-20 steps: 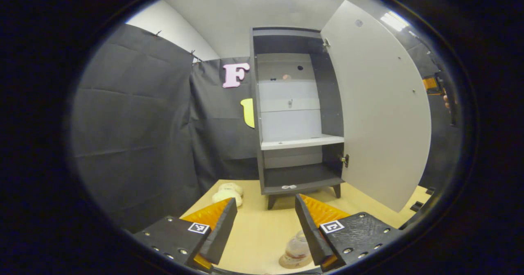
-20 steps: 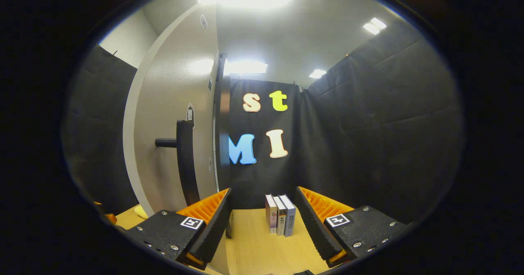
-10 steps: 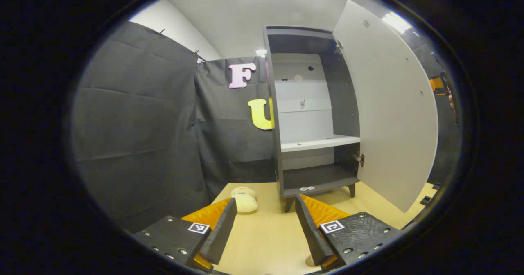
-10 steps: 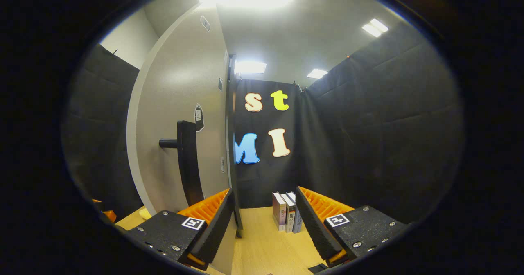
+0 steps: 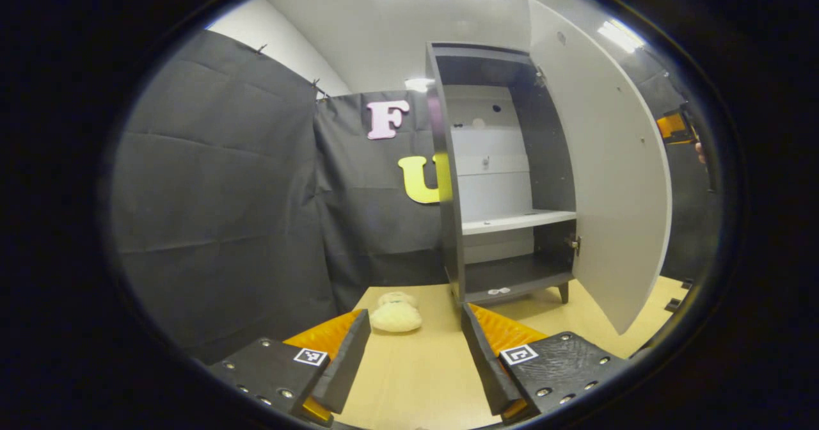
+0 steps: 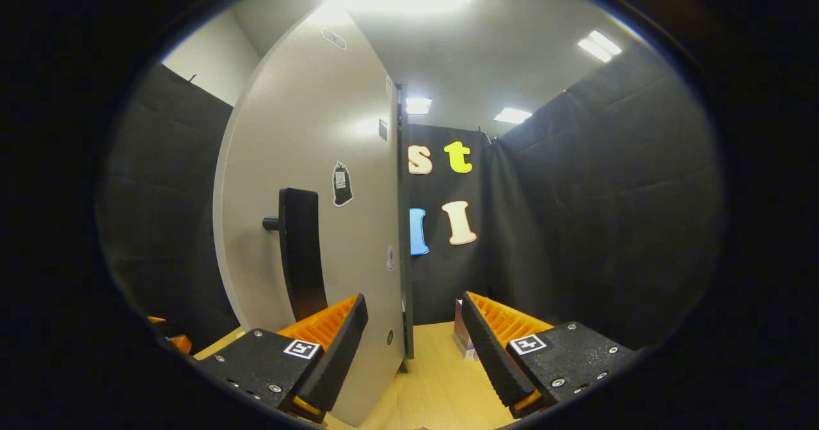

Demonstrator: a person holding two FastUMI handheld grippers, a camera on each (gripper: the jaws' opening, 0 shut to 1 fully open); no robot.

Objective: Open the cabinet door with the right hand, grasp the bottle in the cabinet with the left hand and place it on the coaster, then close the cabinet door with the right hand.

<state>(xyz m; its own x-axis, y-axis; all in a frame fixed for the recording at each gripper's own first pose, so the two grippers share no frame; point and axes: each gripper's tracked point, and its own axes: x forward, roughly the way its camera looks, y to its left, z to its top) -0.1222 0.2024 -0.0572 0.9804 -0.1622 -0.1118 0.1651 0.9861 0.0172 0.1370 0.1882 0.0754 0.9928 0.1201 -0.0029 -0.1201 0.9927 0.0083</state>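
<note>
Tall dark cabinet (image 5: 505, 180) with matte pale door (image 5: 601, 161) swung open (bar handle (image 6: 299, 251) on its outer face), fluffy cream toy (image 5: 395, 315) on light wood-grain worktop (image 5: 416, 372), left hand-held gripper (image 5: 416, 359) wide, empty, right hand-held gripper (image 6: 414, 347) wide, empty, beside door edge, black cloth walls.

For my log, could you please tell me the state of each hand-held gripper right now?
Left hand-held gripper: open, holding nothing.
Right hand-held gripper: open, holding nothing, beside the cabinet door.
</note>
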